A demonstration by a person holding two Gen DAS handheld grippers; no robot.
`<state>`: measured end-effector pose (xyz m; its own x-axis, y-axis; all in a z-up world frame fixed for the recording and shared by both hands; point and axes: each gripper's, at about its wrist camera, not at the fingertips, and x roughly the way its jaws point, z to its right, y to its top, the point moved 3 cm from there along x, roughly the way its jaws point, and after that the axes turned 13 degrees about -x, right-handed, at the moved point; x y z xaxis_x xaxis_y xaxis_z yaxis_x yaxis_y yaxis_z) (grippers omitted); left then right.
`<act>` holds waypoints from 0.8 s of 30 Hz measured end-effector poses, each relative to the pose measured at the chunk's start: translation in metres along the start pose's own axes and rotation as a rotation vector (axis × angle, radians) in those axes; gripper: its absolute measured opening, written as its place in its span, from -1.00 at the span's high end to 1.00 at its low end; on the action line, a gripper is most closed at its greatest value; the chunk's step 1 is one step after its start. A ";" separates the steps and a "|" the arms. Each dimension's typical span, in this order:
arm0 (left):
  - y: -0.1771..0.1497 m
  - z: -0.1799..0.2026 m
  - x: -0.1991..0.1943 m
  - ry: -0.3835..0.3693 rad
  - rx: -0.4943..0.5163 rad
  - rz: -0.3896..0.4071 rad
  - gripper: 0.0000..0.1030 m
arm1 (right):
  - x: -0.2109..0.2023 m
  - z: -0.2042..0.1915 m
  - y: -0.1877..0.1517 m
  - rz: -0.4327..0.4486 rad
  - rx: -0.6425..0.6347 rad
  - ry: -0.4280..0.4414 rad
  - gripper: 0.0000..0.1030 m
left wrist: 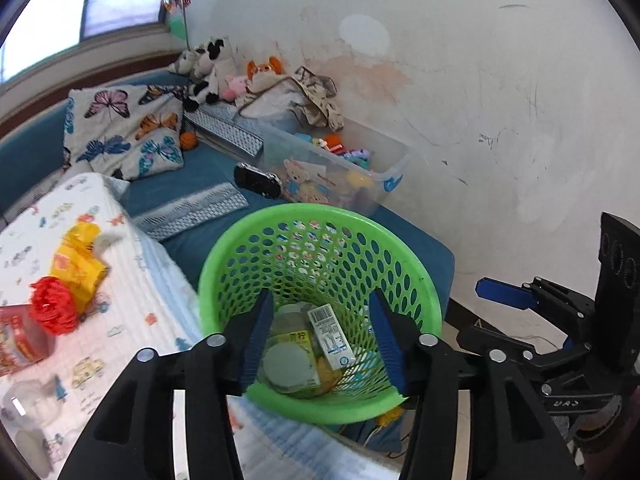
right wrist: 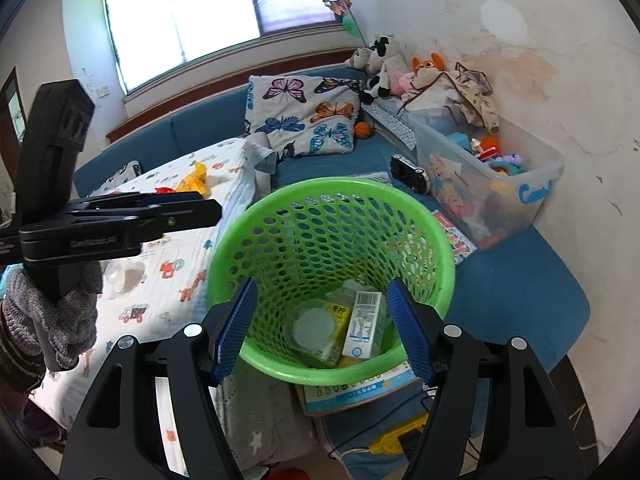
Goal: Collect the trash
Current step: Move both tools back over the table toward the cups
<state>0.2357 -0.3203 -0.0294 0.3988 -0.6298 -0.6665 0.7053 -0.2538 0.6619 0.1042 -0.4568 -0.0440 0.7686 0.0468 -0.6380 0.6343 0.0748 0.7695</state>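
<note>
- Over the green basket (left wrist: 320,312), both grippers are held; left gripper (left wrist: 320,336) and right gripper (right wrist: 322,328) are each seen with fingers spread wide and nothing between them.
- Basket is stood on the blue bed (right wrist: 520,300) against the quilt (right wrist: 180,280), probably so trash from the quilt can be dropped in within short reach.
- Inside the basket, a white carton (right wrist: 362,326), a yellow box (right wrist: 334,332) and a clear round lid (right wrist: 314,326) are seen lying on the bottom; judged as trash already collected.
- Open fingers over the basket are read as a release pose or a ready pose; which one cannot be told.
- Trash left out: yellow wrapper (left wrist: 78,264), red crumpled piece (left wrist: 54,310) touching it, red box (left wrist: 22,336) just beside, all on the quilt, left of the basket.
- A clear plastic item (right wrist: 124,274) is also seen on the quilt; whether it is trash cannot be told.
- Toy bin (right wrist: 492,184) and console (right wrist: 410,172) are kept by the wall, apart from the trash; judged not part of the task.
- Next reach is judged to go left, to the wrapper pile.
</note>
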 end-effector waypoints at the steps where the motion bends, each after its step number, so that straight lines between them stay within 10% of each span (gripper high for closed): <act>1: -0.002 -0.001 -0.006 0.015 0.004 0.010 -0.07 | 0.000 -0.003 0.000 0.001 -0.003 0.003 -0.36; 24: -0.077 -0.137 -0.150 0.337 -0.302 0.190 -0.49 | 0.038 -0.124 0.026 -0.017 -0.207 0.233 -0.59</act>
<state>0.2020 -0.1054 -0.0272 0.6692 -0.3594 -0.6504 0.7203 0.0985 0.6867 0.1396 -0.3299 -0.0514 0.7029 0.2688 -0.6585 0.5982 0.2775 0.7518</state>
